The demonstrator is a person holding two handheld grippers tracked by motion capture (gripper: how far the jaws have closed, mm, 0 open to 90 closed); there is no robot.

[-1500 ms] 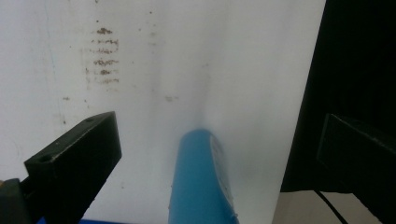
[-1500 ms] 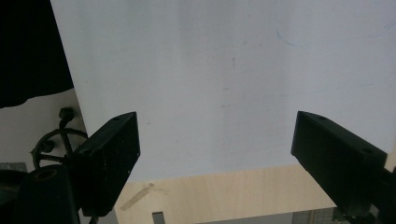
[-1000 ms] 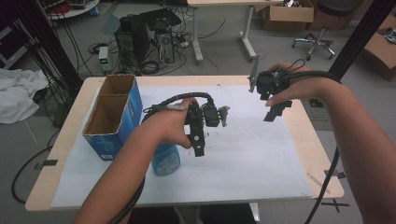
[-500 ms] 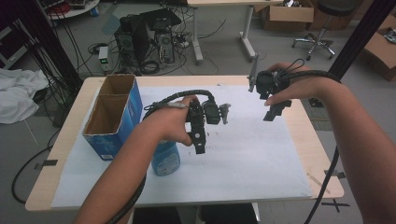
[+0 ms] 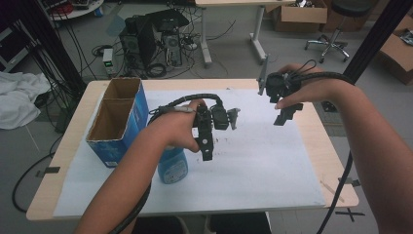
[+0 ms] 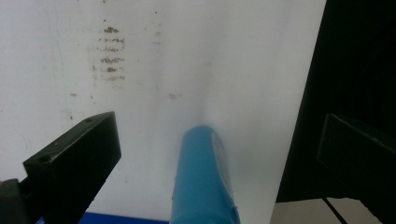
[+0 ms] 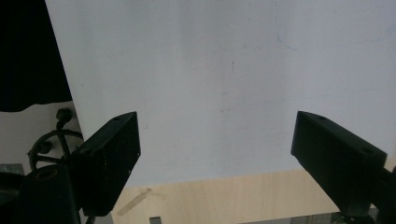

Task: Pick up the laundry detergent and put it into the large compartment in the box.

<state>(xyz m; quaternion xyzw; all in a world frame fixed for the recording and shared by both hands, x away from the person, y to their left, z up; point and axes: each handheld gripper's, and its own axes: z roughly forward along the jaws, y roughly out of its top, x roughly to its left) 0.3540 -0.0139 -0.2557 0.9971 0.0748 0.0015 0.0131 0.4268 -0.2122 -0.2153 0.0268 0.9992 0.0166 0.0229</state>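
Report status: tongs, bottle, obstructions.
Left tongs open, above blue bottle. Right tongs open, empty, over white sheet. Cardboard box beside bottle; nothing between tongs and bottle.

A light blue bottle with white print sits at lower left of centre, beside a deep blue box whose open inside is plain brown card. Both rest on a white sheet flecked with small brown stains, spread over a pale wood tabletop. The left tongs and right tongs are matte black, as are their cables. White cloth lies at far left on the grey floor.
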